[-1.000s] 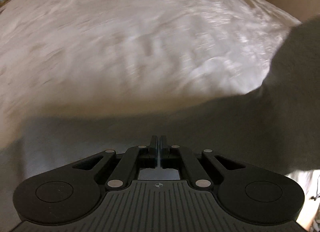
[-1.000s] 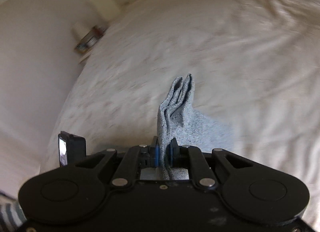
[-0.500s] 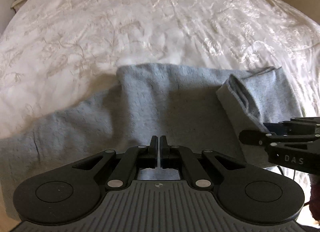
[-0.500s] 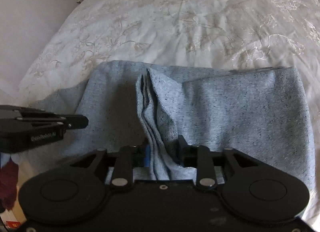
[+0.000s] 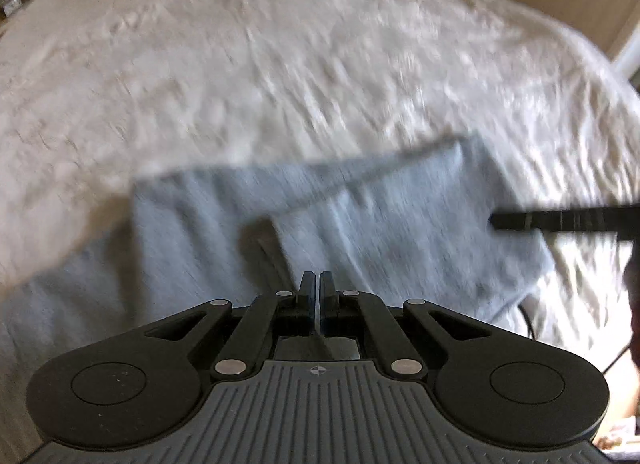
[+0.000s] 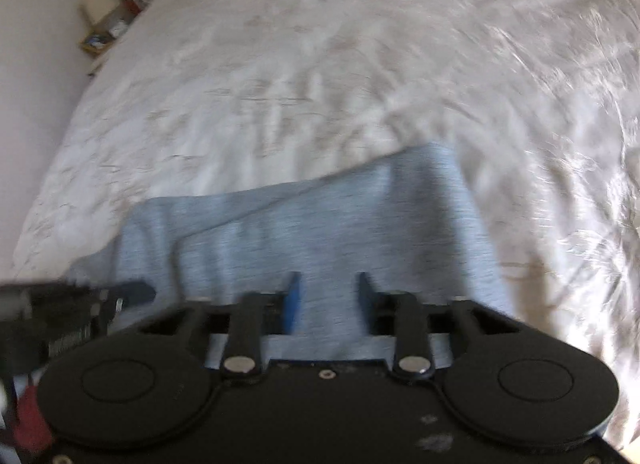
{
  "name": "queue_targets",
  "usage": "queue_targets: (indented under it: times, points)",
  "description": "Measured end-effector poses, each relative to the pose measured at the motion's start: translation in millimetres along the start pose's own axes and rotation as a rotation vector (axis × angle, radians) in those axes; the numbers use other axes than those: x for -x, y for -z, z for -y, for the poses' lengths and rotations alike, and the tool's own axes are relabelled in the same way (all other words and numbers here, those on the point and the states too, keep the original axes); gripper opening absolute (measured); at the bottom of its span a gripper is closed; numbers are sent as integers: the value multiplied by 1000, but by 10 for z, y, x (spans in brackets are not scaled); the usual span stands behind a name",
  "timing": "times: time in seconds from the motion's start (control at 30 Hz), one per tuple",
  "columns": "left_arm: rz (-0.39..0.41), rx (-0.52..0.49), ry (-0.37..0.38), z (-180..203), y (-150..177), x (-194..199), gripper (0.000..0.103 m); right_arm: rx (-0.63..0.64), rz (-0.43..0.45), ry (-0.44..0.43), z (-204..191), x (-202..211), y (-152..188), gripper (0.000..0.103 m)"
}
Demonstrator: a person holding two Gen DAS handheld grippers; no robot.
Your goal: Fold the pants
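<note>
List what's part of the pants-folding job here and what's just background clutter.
Job:
- grey pants
- white bedspread they lie on

Lying about:
- bedside shelf with small items, too blurred to name

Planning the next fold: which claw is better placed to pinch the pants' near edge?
Likely the right claw: it stands open right over the pants, jaws just closing, no cloth pinched between. The left claw is shut.
</note>
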State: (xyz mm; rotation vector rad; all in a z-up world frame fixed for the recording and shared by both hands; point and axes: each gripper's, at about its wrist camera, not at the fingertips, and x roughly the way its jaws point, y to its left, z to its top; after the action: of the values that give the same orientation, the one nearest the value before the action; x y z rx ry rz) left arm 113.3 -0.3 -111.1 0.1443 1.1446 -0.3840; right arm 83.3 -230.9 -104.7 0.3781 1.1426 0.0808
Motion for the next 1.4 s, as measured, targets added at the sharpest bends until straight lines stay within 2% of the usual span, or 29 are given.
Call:
queue_targets:
  times: [0.1,0.2,0.27,0.37,0.53,0.7,0.77,0.8,0.83,0.9,0.93,1.0,1.17,1.4]
  points:
    - [-82,16,-3,127,141,-238,3,-6,-19,29,205,-146,-137,11]
    - [-135,-5,-54,189,270,-441,3,-3,-33,38,331,-289,-266,11]
    - [-135,-10,-79,224,280,-479,3,-11,-49,57,406,-435,-331,11]
    - [-138,35,-95,222,231,-431,3,-38,-110,102,539,-652,-372,7]
    - [-97,157,-87,74,292,-213,3,-42,-133,84,642,-765,-367,6]
    - [-42,261,-184,-170,487,132,3,43,-130,87,598,-770,-321,7]
    - [-18,319,-177,-329,574,272,8,67,-134,82,579,-738,-305,9]
    - [-13,354,-161,-415,618,332,19,72,-134,77,582,-740,-304,10]
    - [-8,386,-149,-479,651,386,36,75,-134,74,562,-724,-283,11]
    - [29,438,-145,-614,727,518,54,84,-133,69,554,-701,-275,12]
    - [54,447,-163,-663,756,589,60,86,-133,70,551,-696,-270,13]
    - [95,448,-208,-751,786,704,64,84,-133,74,525,-691,-277,14]
    - [136,413,-259,-1156,846,921,73,68,-99,75,459,-550,-260,31]
    - [130,379,-309,-1861,894,990,75,41,-15,85,97,-231,-80,33]
